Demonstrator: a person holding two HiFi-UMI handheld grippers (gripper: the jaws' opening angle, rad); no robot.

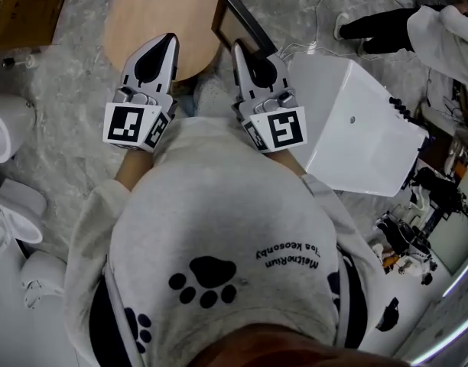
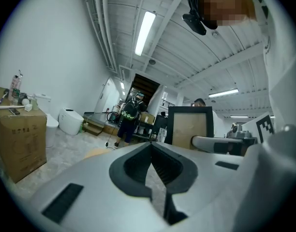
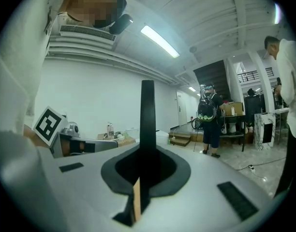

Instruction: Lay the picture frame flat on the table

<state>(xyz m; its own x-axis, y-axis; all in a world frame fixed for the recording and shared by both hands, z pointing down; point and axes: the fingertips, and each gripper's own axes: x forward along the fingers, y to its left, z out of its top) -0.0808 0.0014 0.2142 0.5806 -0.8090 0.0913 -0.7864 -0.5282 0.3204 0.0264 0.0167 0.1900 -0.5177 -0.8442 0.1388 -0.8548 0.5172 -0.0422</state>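
Observation:
The picture frame point(image 1: 240, 23) is black-rimmed with a tan panel and stands tilted up in the air over the right edge of the oval wooden table point(image 1: 161, 14). My right gripper point(image 1: 238, 48) is shut on its lower edge; in the right gripper view the frame point(image 3: 147, 124) rises edge-on from between the jaws. My left gripper point(image 1: 170, 38) is shut on nothing and hovers over the table's near edge, left of the frame. The left gripper view shows the frame point(image 2: 190, 125) face-on at the right, beside the right gripper.
A white box point(image 1: 356, 128) stands on the floor right of the table. White ceramic fixtures point(image 1: 8, 128) sit at the left, a cardboard box point(image 1: 24, 6) at top left. A person's legs point(image 1: 375, 25) are at upper right, near cables. Another person point(image 3: 208, 120) stands far off.

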